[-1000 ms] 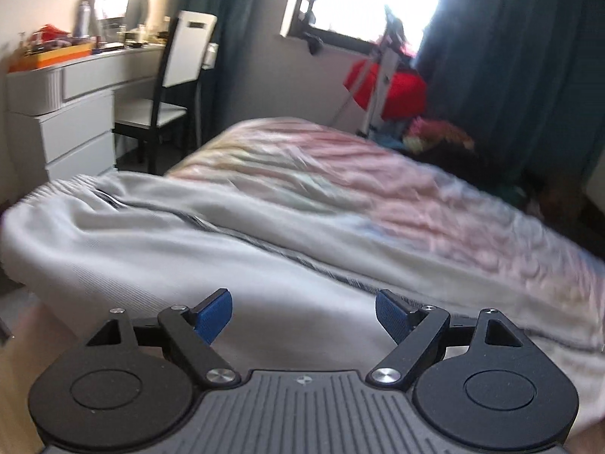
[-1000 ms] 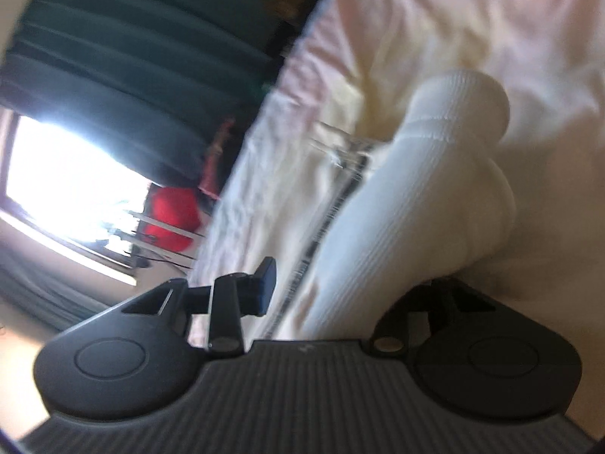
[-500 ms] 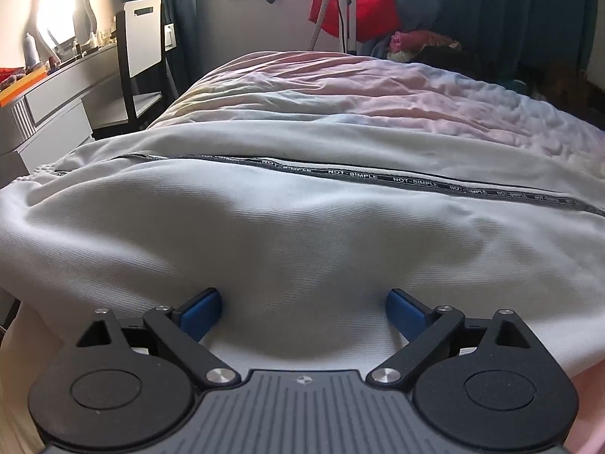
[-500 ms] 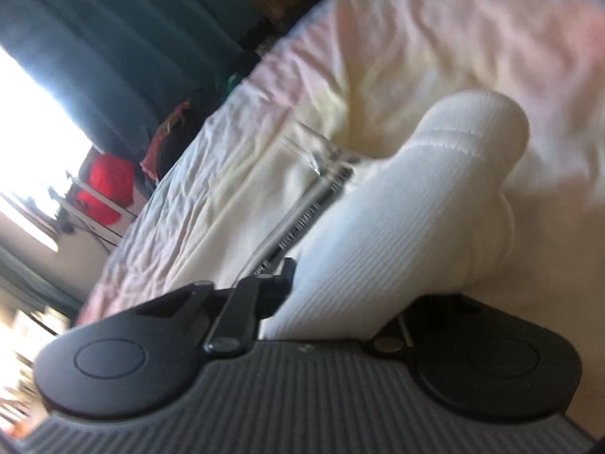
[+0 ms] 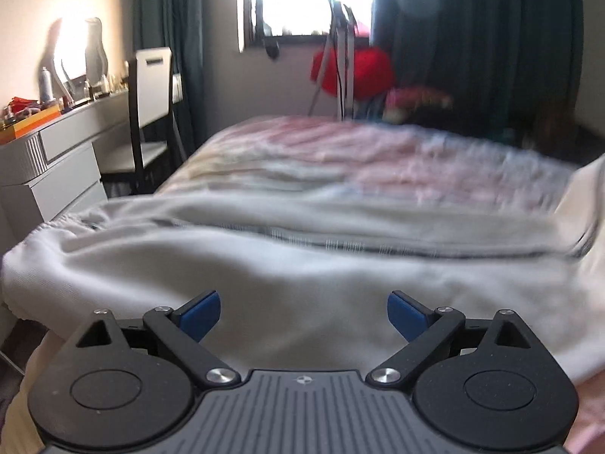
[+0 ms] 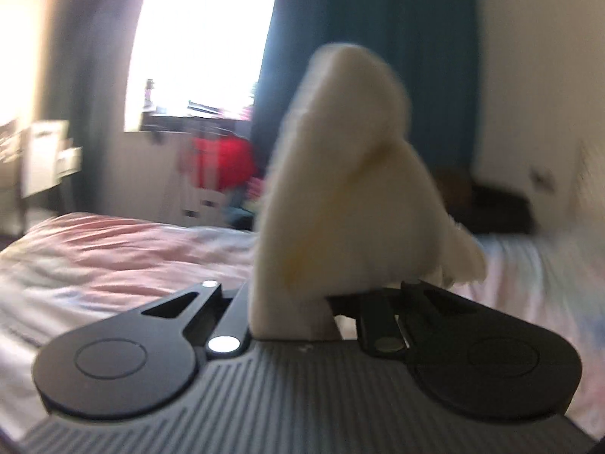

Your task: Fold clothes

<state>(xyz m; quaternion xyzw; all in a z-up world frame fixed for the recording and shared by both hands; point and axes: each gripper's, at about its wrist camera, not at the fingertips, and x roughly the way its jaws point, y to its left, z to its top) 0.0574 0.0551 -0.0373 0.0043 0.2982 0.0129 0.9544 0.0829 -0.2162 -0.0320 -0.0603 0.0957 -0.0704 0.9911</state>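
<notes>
White ribbed garment (image 5: 302, 265), prob. track pants w/ a dark printed stripe along the seam, lies spread across the near edge of the bed (image 5: 378, 151); gathered waistband end toward the dresser (image 5: 49, 166) side. Pink-striped bedcover shows beyond it. No containers clearly readable; small bottles and an orange box sit on the dresser top, blurred.

Left gripper (image 5: 303, 316): blue pads wide apart, hovering just over the garment's near edge, cloth below them, not pinched.

Right gripper (image 6: 291, 302): jaws clamped on a bunched end of the garment (image 6: 340, 189), which stands up from the fingers above the bed, frame blurred.
</notes>
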